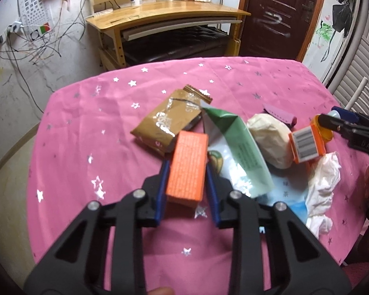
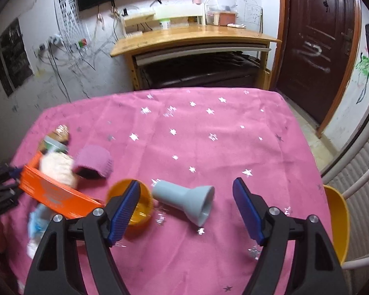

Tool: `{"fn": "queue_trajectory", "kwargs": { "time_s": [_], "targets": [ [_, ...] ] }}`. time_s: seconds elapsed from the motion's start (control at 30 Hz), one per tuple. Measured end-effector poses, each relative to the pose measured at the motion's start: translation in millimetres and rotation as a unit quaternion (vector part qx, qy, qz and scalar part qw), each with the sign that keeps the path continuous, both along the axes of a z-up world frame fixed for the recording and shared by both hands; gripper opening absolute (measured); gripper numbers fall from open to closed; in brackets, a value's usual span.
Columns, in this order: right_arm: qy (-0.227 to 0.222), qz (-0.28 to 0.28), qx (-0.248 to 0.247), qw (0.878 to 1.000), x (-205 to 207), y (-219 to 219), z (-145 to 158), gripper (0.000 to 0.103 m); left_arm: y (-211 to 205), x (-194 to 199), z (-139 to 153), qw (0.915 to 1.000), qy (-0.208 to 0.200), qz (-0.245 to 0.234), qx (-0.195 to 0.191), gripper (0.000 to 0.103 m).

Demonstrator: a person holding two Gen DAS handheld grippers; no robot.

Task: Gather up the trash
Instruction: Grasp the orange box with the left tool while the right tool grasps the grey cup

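Note:
In the left wrist view my left gripper (image 1: 187,172) is shut on a small orange box (image 1: 187,167), with a blue pad pressed against each long side. Ahead of it lie a brown wrapper (image 1: 167,120), a green and white packet (image 1: 236,145), a cream crumpled ball (image 1: 270,142), a second orange box with a barcode (image 1: 307,145) and a white tissue (image 1: 324,186). My right gripper (image 2: 186,183) stands open over the cloth. A grey-blue funnel-shaped piece (image 2: 184,196) lies between its fingers, untouched. An orange cup (image 2: 140,206) sits behind its left finger.
A pink cloth with silver stars (image 2: 209,135) covers the table. A purple ribbed cup (image 2: 93,162) lies near the pile. A yellow chair (image 2: 337,221) stands at the table's right edge. Beyond the far edge are a wooden desk (image 1: 169,12) and a dark door (image 2: 317,49).

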State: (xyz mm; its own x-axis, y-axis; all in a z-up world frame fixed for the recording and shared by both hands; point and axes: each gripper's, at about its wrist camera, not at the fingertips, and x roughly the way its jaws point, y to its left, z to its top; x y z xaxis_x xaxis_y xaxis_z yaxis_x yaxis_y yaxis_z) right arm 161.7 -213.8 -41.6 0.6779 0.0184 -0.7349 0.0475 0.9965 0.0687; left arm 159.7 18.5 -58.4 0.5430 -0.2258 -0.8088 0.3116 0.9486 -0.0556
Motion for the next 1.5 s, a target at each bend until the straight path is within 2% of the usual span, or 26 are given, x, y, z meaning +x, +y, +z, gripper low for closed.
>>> {"fn": "queue_trajectory", "kwargs": {
  "time_s": [0.1,0.17,0.27,0.37,0.57,0.8,0.93,1.0,1.5],
  "targets": [
    [-0.017,-0.011,0.004,1.000,-2,-4,10,0.072,1,-2,-1,1.0000,-0.003,0.000,0.002,0.027],
    [-0.015,-0.015,0.001,1.000,2,-7,11,0.072,-2,-5,-1,0.9999,-0.010,-0.004,0.009,0.023],
    [-0.005,-0.018,-0.010,1.000,9,-5,6,0.071,-6,-8,-2,0.9997,-0.016,-0.004,0.017,0.022],
    [0.002,-0.022,-0.030,0.999,11,-2,-1,0.070,-6,-11,-2,0.9998,-0.013,-0.004,0.011,0.022],
    [0.003,-0.036,-0.033,0.999,9,-10,-8,0.067,-7,-14,-2,0.9998,-0.009,-0.015,0.001,0.022],
    [-0.009,-0.034,-0.040,0.999,6,-12,2,0.067,-6,-13,-2,0.9998,-0.013,-0.016,0.006,0.022],
    [-0.004,-0.027,-0.039,0.999,14,-11,1,0.050,-6,-14,-2,0.9998,-0.013,-0.016,0.005,0.022],
    [-0.001,-0.024,-0.037,0.999,16,-10,2,0.045,-6,-14,-2,0.9998,-0.014,-0.017,0.006,0.022],
    [0.019,-0.013,-0.026,0.999,22,2,-3,0.045,-8,-16,-2,0.9996,-0.018,-0.022,0.004,0.022]
  ]
}}
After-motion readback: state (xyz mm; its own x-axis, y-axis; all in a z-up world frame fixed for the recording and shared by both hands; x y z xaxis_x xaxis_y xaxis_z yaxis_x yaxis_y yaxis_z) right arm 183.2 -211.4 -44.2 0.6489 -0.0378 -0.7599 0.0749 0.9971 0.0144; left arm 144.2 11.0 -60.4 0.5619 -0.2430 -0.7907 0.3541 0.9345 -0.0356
